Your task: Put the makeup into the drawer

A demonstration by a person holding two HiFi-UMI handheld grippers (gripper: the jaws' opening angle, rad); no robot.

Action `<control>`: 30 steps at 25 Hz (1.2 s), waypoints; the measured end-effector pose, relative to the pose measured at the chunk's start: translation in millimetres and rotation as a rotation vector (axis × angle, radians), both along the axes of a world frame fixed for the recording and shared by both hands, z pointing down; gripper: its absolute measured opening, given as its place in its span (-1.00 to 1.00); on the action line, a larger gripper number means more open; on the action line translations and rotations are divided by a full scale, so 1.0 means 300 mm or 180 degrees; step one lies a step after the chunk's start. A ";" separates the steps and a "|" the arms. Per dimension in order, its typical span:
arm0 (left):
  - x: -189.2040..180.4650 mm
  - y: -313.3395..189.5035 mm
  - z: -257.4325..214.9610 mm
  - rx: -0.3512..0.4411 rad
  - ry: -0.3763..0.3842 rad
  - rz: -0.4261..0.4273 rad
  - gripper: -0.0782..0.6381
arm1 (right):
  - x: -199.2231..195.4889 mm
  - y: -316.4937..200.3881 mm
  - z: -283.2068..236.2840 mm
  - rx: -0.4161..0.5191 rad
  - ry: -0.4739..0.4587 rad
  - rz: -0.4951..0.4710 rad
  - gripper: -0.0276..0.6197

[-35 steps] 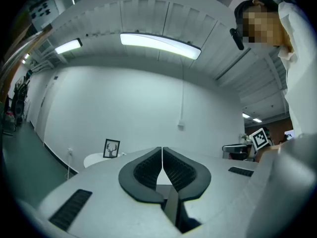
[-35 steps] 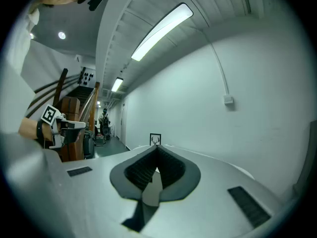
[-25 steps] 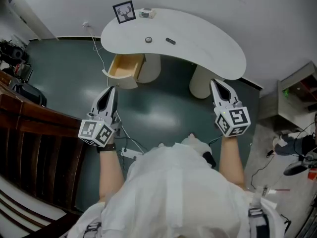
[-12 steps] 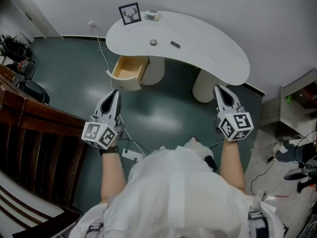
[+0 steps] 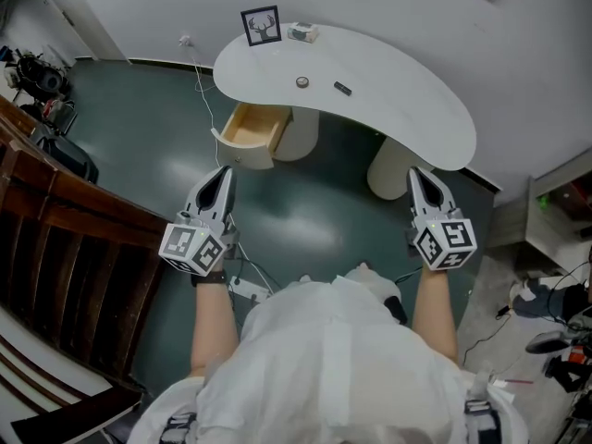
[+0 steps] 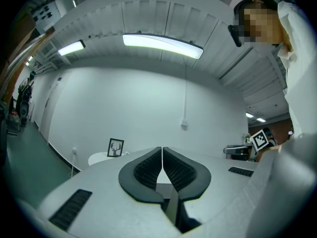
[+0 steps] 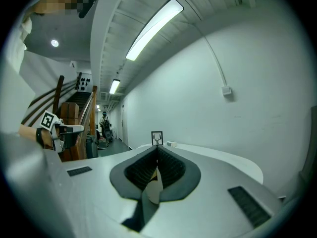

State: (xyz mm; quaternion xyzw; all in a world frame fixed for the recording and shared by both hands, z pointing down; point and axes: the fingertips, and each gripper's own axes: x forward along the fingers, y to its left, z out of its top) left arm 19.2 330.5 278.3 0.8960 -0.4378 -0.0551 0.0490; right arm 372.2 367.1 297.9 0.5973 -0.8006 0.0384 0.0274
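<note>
On the white curved table (image 5: 398,91) lie two small makeup items: a round one (image 5: 302,82) and a dark oblong one (image 5: 343,88). Under the table's left end a light wooden drawer (image 5: 250,129) stands pulled out, and I see nothing inside it. My left gripper (image 5: 222,172) is held over the green floor, short of the drawer, with its jaws shut and nothing between them (image 6: 162,150). At the right, my right gripper (image 5: 416,174) is near the table's right pedestal, its jaws also shut and holding nothing (image 7: 157,150). Neither gripper touches anything.
A framed deer picture (image 5: 261,26) and a small box (image 5: 302,32) stand at the table's far edge by the white wall. A dark wooden stair rail (image 5: 65,239) runs along the left. A cable and power strip (image 5: 242,288) lie on the floor. Shelving (image 5: 555,202) stands at the right.
In the head view the table and drawer have slid right and slightly down in the picture as the head turned. Both grippers keep their places and stay shut.
</note>
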 end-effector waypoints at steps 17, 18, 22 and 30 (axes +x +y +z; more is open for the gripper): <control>-0.098 -0.004 0.023 -0.0060 0.0046 -0.0090 -0.72 | -0.090 -0.041 0.018 -0.0089 0.0061 -0.0079 -0.89; -0.106 -0.005 0.027 -0.0067 0.0048 -0.0099 -0.72 | -0.096 -0.043 0.021 -0.0098 0.0068 -0.0091 -0.89; -0.135 -0.016 0.039 -0.0088 0.0069 -0.0143 -0.72 | -0.121 -0.062 0.031 -0.0129 0.0087 -0.0135 -0.89; -0.098 -0.091 0.063 -0.0126 0.0012 -0.0043 -0.72 | -0.140 -0.187 0.064 -0.0194 0.0078 -0.0240 -0.89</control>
